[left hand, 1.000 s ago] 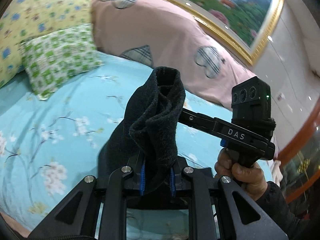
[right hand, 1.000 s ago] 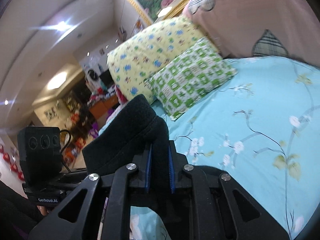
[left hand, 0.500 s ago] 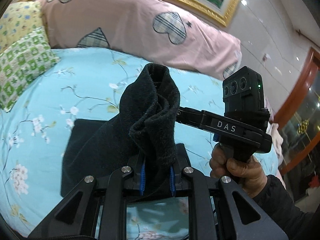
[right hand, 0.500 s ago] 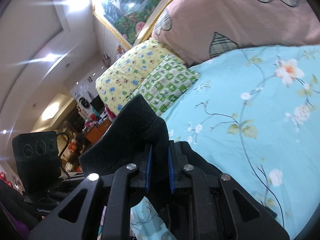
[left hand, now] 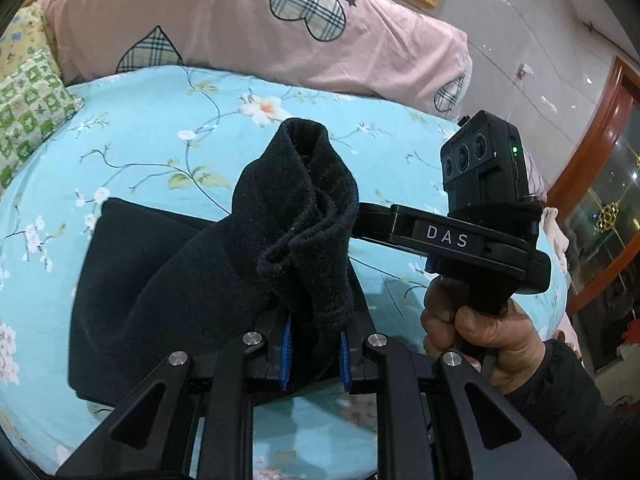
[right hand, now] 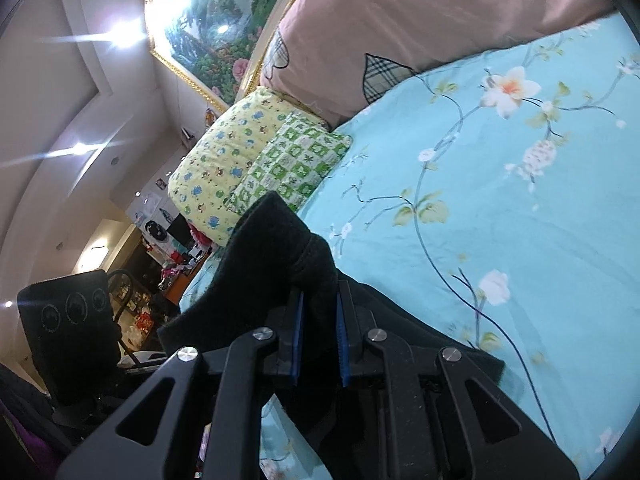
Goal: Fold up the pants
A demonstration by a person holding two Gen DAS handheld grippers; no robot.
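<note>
The black fleece pants (left hand: 168, 288) lie partly folded on the blue floral bed sheet (left hand: 168, 128). My left gripper (left hand: 314, 350) is shut on a bunched edge of the pants and holds it up above the bed. My right gripper (right hand: 319, 340) is shut on another edge of the pants (right hand: 276, 256), also lifted. The right gripper body, marked DAS, shows in the left wrist view (left hand: 476, 240) just right of the raised cloth, held by a hand (left hand: 472, 328). The left gripper's body shows in the right wrist view (right hand: 68, 336).
A pink duvet with plaid hearts (left hand: 240, 20) lies along the head of the bed. A green checked pillow (right hand: 292, 164) and a yellow pillow (right hand: 224, 164) sit at the left. A framed painting (right hand: 208, 28) hangs above. A wooden door frame (left hand: 592, 152) stands at the right.
Both grippers have swung to the right along the bed with the pants edge held. The pillows have slid out to the left and more of the flat pants shows beneath.
</note>
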